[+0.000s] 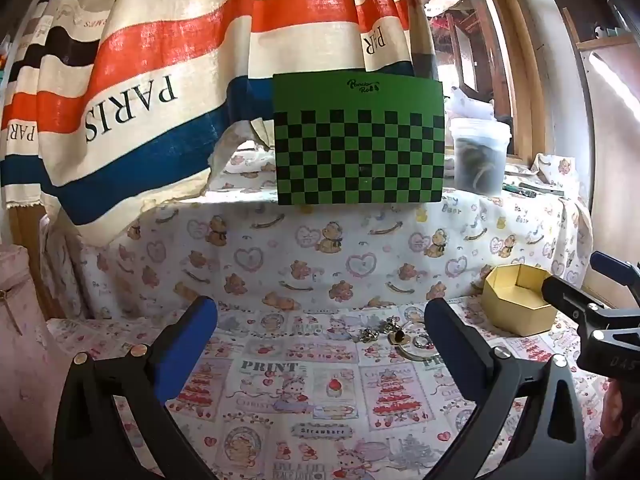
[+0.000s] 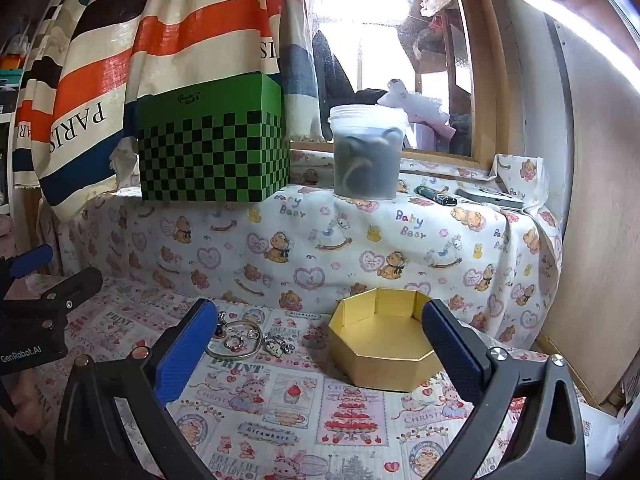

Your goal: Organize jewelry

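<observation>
**A:** Where is the jewelry?

**B:** It lies in a little heap (image 2: 244,340) on the surface, near the back edge where the bear cloth (image 2: 320,240) hangs down. There is a big round bangle (image 2: 234,354), some rings and small charms.

**A:** And the box?

**B:** The gold box (image 2: 384,344) sits just beside the heap, on its right. It is open on top and looks empty.

**A:** What are the tongs doing?

**B:** The left tongs (image 1: 320,320) are wide open and hold nothing. The right tongs (image 2: 320,320) are wide open too, and hold nothing.

**A:** Which one is nearer the heap?

**B:** In the left view the heap sits just inside the right finger (image 1: 448,328), ahead of the tips. In the right view it sits just past the left finger (image 2: 192,328), and the box fills the gap. So I think the heap lies between both tongs, and the right tongs face the box. The bangle lies flat, so it needs a pinch on its rim.
</observation>
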`<state>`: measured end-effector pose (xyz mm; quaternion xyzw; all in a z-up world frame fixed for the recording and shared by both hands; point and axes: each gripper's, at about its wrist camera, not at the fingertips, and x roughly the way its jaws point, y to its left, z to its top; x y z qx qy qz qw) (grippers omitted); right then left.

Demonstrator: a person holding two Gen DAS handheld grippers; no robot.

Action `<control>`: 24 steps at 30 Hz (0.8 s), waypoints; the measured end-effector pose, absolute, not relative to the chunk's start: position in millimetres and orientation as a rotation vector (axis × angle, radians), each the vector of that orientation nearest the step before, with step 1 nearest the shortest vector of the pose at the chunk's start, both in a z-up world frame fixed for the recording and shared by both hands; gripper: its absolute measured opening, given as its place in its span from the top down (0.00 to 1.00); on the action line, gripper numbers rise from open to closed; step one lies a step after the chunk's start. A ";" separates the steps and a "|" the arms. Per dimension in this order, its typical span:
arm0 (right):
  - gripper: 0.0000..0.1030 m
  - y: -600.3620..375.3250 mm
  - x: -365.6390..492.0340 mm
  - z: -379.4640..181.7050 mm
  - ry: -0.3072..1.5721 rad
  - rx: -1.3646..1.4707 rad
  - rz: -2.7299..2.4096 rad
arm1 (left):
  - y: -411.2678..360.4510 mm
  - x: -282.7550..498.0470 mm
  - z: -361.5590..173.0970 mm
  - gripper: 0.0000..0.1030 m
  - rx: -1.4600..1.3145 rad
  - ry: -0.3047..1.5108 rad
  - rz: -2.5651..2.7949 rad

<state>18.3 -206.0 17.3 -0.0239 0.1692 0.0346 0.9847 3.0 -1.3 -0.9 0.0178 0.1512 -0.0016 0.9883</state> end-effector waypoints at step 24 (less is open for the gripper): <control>0.00 -206.6 18.4 17.0 0.338 -0.047 0.070 | 1.3 -0.2 -0.8 0.00 0.006 0.288 -0.031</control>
